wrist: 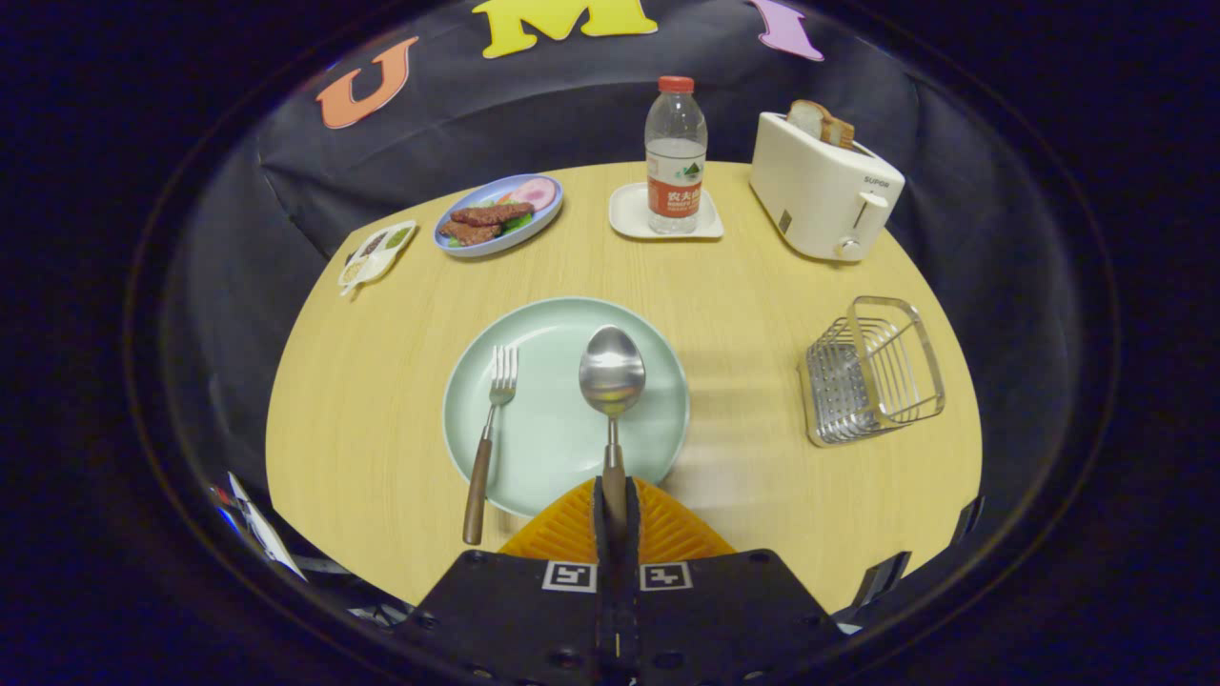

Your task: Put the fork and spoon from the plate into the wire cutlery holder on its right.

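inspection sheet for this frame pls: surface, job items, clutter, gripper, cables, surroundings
Surface: round wooden table, nothing spilled.
Job's things: spoon held by its handle, bowl above the green plate; fork lies on the plate's left, handle past the rim; wire cutlery holder stands to the plate's right, nothing seen in it.
Clutter: toaster with bread, water bottle on a white tray, blue food plate, small sauce dish, all beyond the plate.
Gripper: gripper shut on the spoon handle.
Cables: nothing seen.
Surroundings: black cloth wall behind the table.

Bare table [743,314] lies open between plate [658,381] and wire cutlery holder [872,372]; toaster [824,191] stands beyond.
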